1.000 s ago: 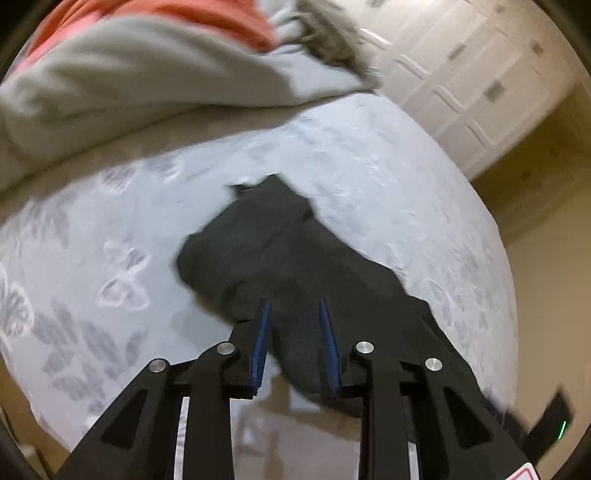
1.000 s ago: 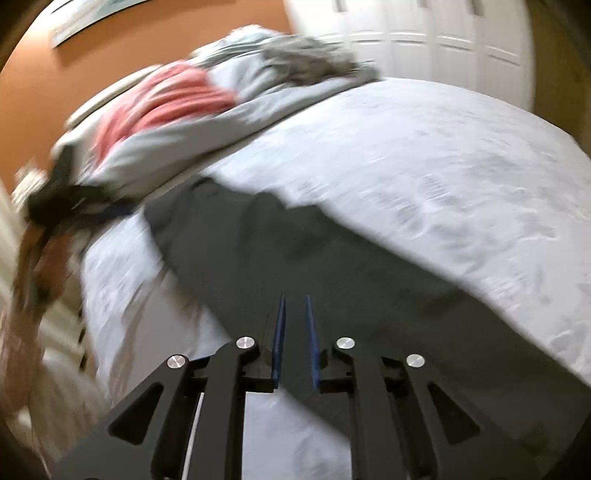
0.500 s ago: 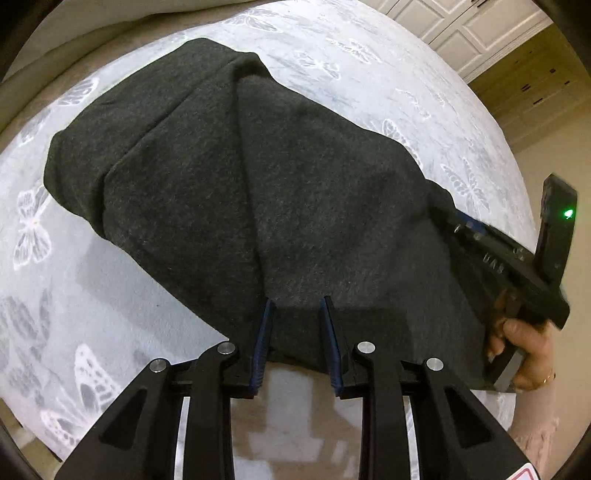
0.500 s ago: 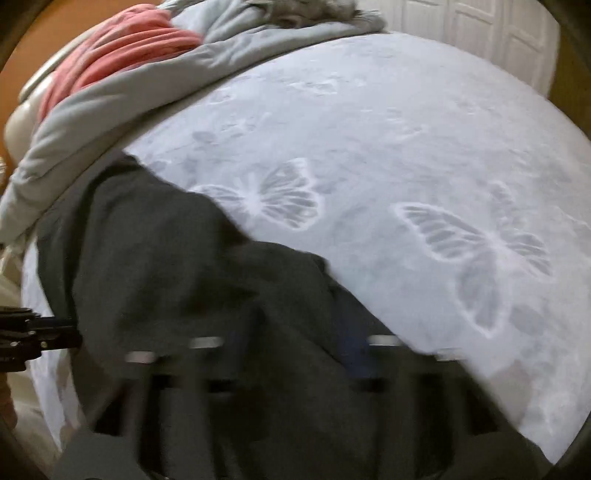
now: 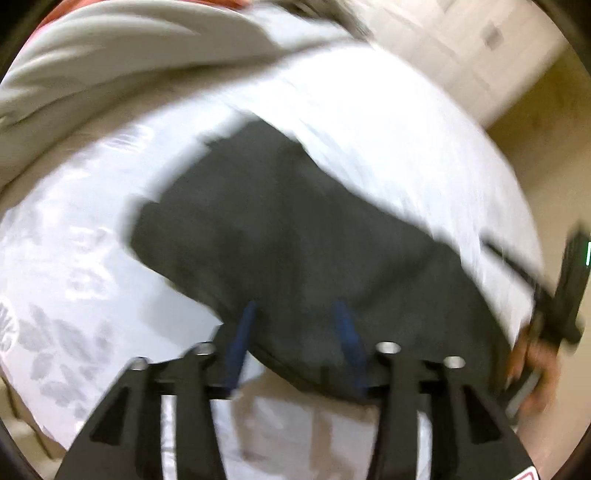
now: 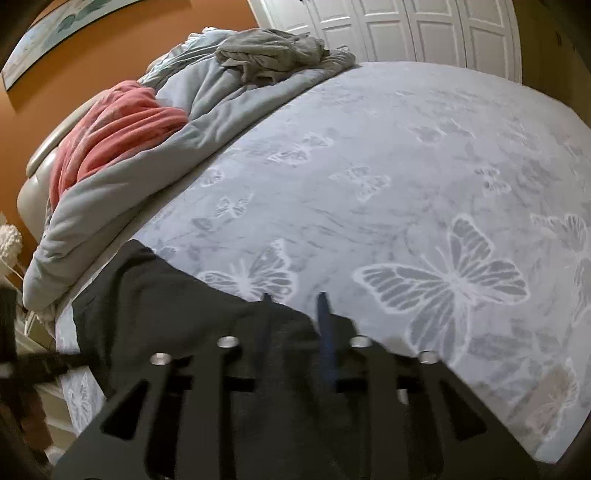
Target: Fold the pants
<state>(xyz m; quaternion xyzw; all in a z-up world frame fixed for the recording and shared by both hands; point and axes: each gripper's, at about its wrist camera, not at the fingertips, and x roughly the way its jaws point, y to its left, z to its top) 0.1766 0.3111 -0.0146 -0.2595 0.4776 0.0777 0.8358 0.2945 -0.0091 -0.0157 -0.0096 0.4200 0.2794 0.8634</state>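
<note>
The dark grey pants [image 5: 295, 236] lie folded on the butterfly-print bedspread [image 5: 74, 266], near its front edge. My left gripper [image 5: 295, 314] is open, its blue fingertips over the near edge of the pants, holding nothing. In the right wrist view the pants [image 6: 155, 302] lie at the lower left of the bedspread [image 6: 406, 177]. My right gripper [image 6: 295, 299] is open above the pants' far edge and holds nothing. The left wrist view is blurred by motion.
A rumpled grey duvet [image 6: 207, 125], a pink blanket [image 6: 118, 125] and a grey garment [image 6: 266, 55] are heaped at the head of the bed. White closet doors [image 6: 406, 29] stand behind. The other gripper and hand [image 5: 554, 314] show at the right edge.
Both grippers have opened wider and pulled back from the pants. The left view has lifted away; the pants lie folded shorter than a second ago.
</note>
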